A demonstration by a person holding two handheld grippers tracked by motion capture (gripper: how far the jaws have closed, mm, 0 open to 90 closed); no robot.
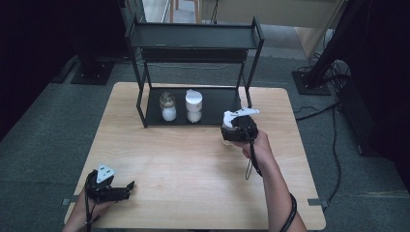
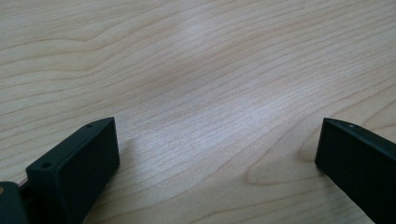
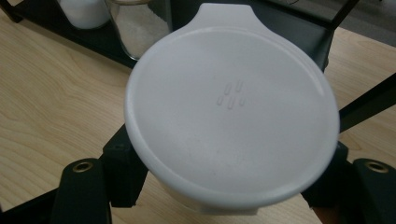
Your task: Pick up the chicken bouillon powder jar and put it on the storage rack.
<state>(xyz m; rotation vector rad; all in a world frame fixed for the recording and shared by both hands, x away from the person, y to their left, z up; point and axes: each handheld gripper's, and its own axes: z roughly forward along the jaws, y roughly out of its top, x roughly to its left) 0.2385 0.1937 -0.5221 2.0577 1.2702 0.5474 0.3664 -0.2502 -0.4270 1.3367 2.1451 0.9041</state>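
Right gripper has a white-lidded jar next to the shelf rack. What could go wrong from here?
1. The right gripper grips the white-lidded jar below its lid; if the grip is light, the jar may slip or tilt.
2. The black shelf rack has a post close by, so the jar could knock it going in.
3. Two jars already stand on the lower shelf; a wide swing might bump them.

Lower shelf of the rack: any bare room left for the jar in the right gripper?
Yes: the lower shelf is bare right of the white-lidded jar. Its left half is crowded by that jar and the clear-lidded jar. The right gripper holds its jar just outside.
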